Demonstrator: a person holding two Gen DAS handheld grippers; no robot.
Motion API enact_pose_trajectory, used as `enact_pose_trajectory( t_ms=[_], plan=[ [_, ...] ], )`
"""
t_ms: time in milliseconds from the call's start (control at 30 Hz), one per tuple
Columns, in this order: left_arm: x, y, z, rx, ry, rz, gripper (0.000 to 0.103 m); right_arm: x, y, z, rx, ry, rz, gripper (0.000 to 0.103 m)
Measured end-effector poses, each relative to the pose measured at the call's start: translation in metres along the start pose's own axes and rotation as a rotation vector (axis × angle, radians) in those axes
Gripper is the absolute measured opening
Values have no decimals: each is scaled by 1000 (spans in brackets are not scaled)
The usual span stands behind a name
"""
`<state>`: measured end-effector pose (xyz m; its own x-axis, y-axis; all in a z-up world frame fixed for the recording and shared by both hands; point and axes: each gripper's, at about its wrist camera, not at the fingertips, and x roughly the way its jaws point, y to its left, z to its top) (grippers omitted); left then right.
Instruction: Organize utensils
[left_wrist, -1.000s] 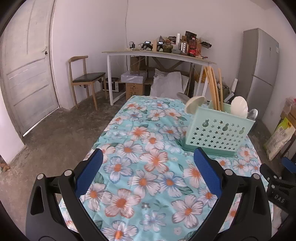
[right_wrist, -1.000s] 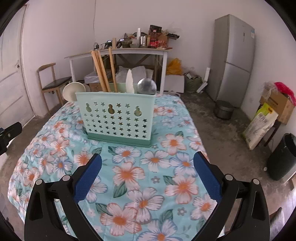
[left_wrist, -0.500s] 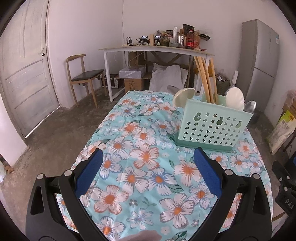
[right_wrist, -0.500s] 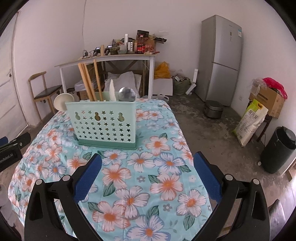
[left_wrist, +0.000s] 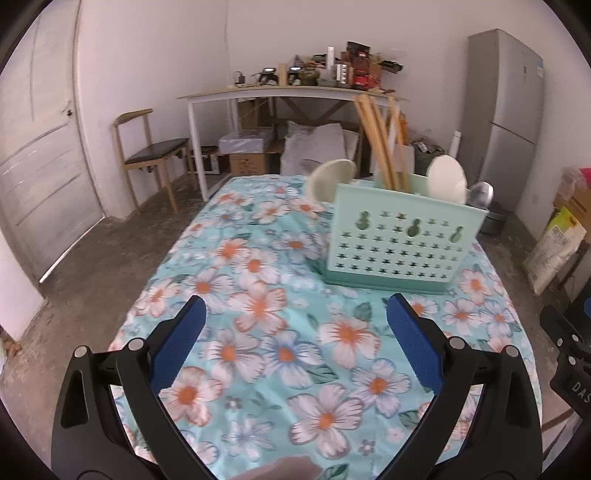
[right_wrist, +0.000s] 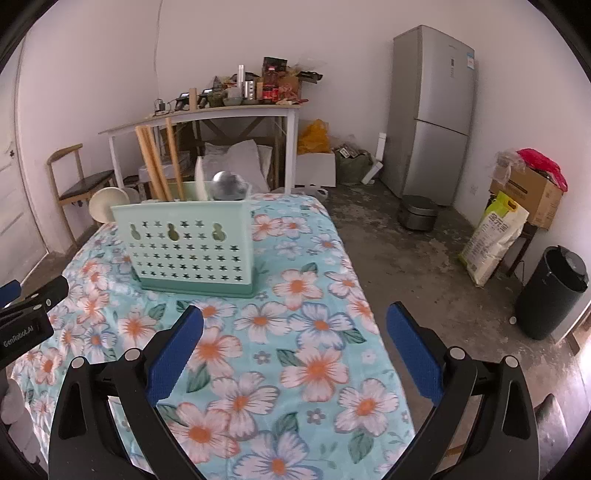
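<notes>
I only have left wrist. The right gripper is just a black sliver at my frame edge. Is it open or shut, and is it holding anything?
Observer: The right gripper is open, with nothing between its blue pads. It hangs over the floral cloth, short of the utensil holder.
Operator: Anything on the floor on that side?
Observer: A black bin stands on the floor to the right of the table, outside your frame.
</notes>
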<state>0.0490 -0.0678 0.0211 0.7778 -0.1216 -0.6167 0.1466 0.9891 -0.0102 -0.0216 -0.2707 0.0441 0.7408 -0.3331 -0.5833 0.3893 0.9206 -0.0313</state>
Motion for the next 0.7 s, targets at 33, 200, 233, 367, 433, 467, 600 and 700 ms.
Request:
enact_pose_trajectory(
  t_ms=[33, 200, 233, 367, 433, 467, 600, 700],
  plan=[
    [1, -3, -1, 4, 3, -8, 95, 0, -3, 0, 3, 2, -7, 96],
    [5, -15, -2, 23, 17, -26, 95, 3, -11, -1, 20, 16, -11, 96],
    [5, -17, -3, 28, 17, -26, 95, 4, -11, -1, 22, 18, -10, 96],
    [4, -21, -3, 38, 12, -24, 95, 7, -14, -1, 27, 24, -2, 96],
    [4, -21, -3, 46, 9, -23, 95, 8, -15, -1, 28, 24, -4, 96],
    [4, -23, -2, 51, 9, -20, 95, 9, -16, -1, 30, 24, -5, 96],
    [4, -27, -2, 57, 9, -15, 95, 11, -19, -3, 37, 27, -10, 97],
    [4, -27, -2, 58, 13, -13, 95, 12, -21, -5, 34, 30, -18, 96]
  ],
)
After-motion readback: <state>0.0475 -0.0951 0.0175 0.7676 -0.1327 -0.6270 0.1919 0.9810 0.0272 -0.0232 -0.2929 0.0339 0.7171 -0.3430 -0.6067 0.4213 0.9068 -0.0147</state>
